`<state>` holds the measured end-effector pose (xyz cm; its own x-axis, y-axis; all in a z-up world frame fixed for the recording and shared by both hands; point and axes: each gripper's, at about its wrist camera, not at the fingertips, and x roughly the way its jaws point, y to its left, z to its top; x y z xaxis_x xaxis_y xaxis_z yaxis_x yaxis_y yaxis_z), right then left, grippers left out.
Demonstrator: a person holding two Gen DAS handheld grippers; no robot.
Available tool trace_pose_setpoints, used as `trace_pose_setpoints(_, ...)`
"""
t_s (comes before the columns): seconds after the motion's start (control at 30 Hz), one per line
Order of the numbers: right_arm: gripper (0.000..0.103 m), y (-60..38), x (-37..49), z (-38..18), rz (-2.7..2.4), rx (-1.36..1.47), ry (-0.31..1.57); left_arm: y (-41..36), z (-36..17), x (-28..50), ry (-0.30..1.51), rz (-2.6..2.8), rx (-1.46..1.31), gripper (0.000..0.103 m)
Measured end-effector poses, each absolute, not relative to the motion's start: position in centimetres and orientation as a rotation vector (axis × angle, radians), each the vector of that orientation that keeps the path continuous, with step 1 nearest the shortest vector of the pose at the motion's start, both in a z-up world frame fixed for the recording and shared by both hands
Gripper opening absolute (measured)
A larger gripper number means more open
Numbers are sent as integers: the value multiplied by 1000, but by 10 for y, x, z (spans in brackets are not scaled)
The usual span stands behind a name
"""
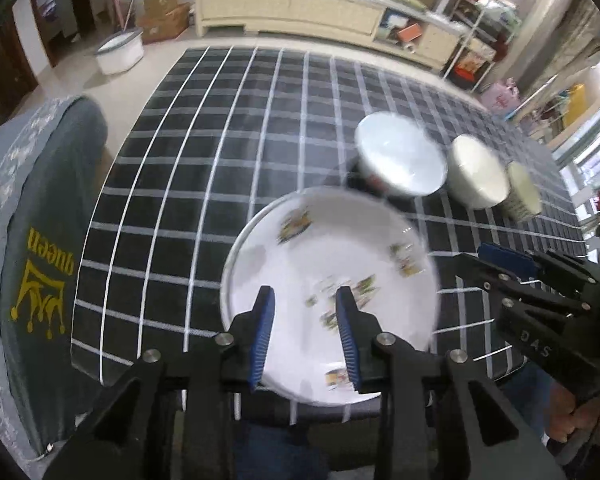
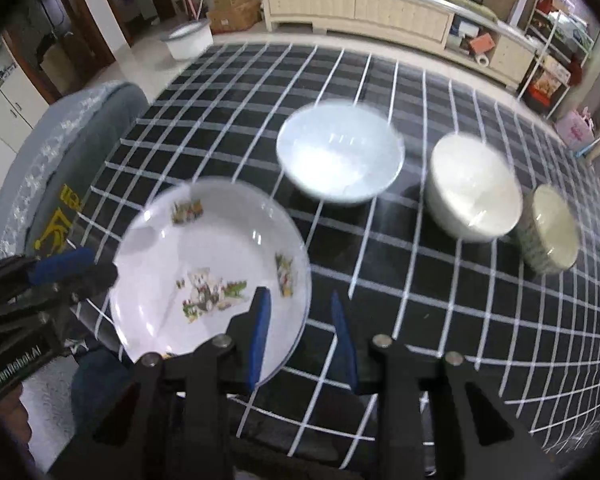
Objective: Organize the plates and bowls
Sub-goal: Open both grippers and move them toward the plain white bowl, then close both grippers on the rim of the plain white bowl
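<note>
Blue-padded black left gripper nearest the lens, hanging over the near half of a round white shallow plate with small cartoon prints; pads apart, nothing between them, no contact with the plate to be seen. Same for the right gripper: pads parted, empty, poised over the plate's right rim and the black tabletop with white grid lines, touching neither as far as can be told. Both views blurred, so fine contact hard to judge.

Plate resting flat near the front edge of the tabletop. Beyond it and well apart, a row of three bowls: a wide pale-blue bowl, then a white deep bowl beside it, then a small cream bowl with a dark patterned outside just beside or touching the white one.

Judged step: plate set down and let go, bowls likely next. To do that well: clear the plate rim before crossing toward the row; approach one bowl's rim from above with pads either side of the wall; pinch firmly, since glazed ware likely slippery; lift straight, avoiding knocks to the close-packed neighbours; nest smaller into larger gently.

Grey chair cover with yellow crown print at the left.
</note>
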<state>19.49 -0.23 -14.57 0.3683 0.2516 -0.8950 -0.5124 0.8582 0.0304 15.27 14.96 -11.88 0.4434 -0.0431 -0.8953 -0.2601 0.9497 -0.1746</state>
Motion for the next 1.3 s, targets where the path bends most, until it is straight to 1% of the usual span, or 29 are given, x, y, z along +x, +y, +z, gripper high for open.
trace_pose_setpoints(0.1,36,-8,204,-125,485,-257,1045,139,-101,164,1070,121,-286,33)
trace_pose_setpoints(0.2,36,-13,215,-112,481,-226,1011,130,-87,177,1048,100,-266,35)
trace_pose_setpoints(0.33,45,-21,232,-101,458,-214,1024,124,-76,201,1052,44,-282,37)
trace_pose_setpoints(0.53,49,-27,261,-95,473,-140,1055,133,-73,240,1066,21,-309,40)
trace_pose_setpoints(0.57,49,-27,265,-95,484,-129,1066,134,-75,246,1077,14,-311,44)
trace_pose_setpoints(0.83,49,-23,305,-112,495,-71,1178,144,-100,292,1171,10,-366,44)
trace_pose_setpoints(1.07,48,-21,335,-137,474,-5,1272,142,-121,315,1201,-7,-399,44)
trace_pose_setpoints(1.3,48,-16,354,-156,433,-45,1306,139,-145,337,1244,-13,-370,44)
